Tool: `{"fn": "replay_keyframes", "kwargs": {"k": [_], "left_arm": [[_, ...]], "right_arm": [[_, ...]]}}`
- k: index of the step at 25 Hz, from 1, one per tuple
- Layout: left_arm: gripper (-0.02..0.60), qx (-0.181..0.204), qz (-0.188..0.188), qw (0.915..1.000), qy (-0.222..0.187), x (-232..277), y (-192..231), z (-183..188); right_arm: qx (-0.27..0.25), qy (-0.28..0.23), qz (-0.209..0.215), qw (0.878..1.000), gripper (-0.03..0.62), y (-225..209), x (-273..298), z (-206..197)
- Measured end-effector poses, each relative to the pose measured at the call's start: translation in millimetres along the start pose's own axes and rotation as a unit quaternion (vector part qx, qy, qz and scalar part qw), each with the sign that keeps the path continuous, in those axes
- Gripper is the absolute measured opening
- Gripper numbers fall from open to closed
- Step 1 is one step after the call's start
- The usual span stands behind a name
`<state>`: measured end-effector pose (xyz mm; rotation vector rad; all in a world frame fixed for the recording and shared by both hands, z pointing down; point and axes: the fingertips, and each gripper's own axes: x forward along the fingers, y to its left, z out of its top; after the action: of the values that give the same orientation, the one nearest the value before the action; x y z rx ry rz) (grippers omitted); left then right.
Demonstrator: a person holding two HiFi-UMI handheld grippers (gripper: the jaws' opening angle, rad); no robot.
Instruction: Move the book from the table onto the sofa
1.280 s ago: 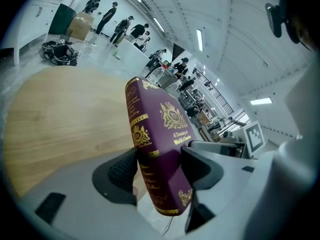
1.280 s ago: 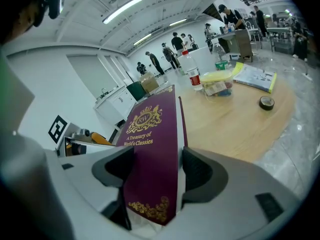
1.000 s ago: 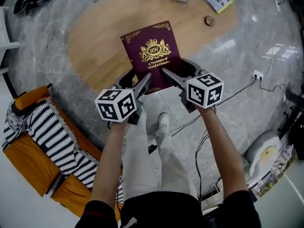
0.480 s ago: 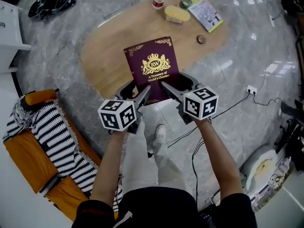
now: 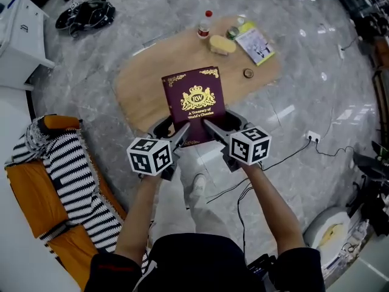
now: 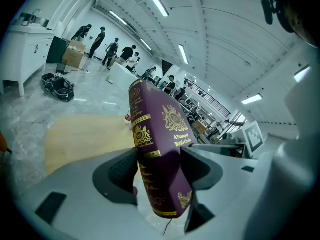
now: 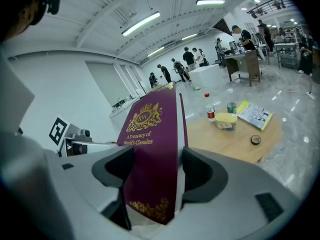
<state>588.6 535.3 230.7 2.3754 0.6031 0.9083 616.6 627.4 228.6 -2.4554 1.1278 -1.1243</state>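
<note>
A maroon hardback book (image 5: 196, 102) with gold lettering hangs in the air above the near edge of the oval wooden table (image 5: 146, 84). My left gripper (image 5: 175, 132) is shut on its near left corner, beside the spine. At the near right corner my right gripper (image 5: 214, 129) is shut on it too. In the left gripper view the book (image 6: 160, 149) stands edge-on between the pads of the left gripper (image 6: 157, 166). The right gripper view shows the book's cover (image 7: 152, 149) clamped in the right gripper (image 7: 152, 171). The orange sofa (image 5: 36, 199) with a striped blanket (image 5: 73, 175) is at the lower left.
On the table's far end stand a red-capped bottle (image 5: 205, 23), a yellow pad (image 5: 222, 44), a booklet (image 5: 255, 43) and a small round lid (image 5: 248, 73). Cables (image 5: 285, 157) and a socket strip (image 5: 313, 137) lie on the marble floor to the right. A white cabinet (image 5: 18, 35) is at far left.
Both grippers have lifted the book together, well clear of the table. The table and floor look smaller and farther below, and more of the table's far end has come into view.
</note>
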Motion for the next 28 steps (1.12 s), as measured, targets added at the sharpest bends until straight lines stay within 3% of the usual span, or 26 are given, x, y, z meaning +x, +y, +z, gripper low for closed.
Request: {"fn": "replay_keyframes", "kwargs": {"k": [5, 11, 16, 28], "left_arm": [[0.282, 0.017, 0.016, 0.9994, -0.025, -31, -26, 11], [0.281, 0.029, 0.025, 0.9975, -0.060, -81, -74, -26], [0.279, 0.046, 0.038, 0.9953, -0.076, -108, -98, -11], [0.278, 0.035, 0.089, 0.9883, -0.120, -155, -149, -1]], "right_arm": [[-0.008, -0.011, 0.020, 1.000, 0.321, 26, -24, 11], [-0.041, -0.021, 0.040, 0.998, 0.321, 64, -82, -18], [-0.042, -0.022, 0.056, 0.997, 0.321, 87, -103, -5], [-0.073, -0.016, 0.113, 0.991, 0.321, 125, -149, 17]]}}
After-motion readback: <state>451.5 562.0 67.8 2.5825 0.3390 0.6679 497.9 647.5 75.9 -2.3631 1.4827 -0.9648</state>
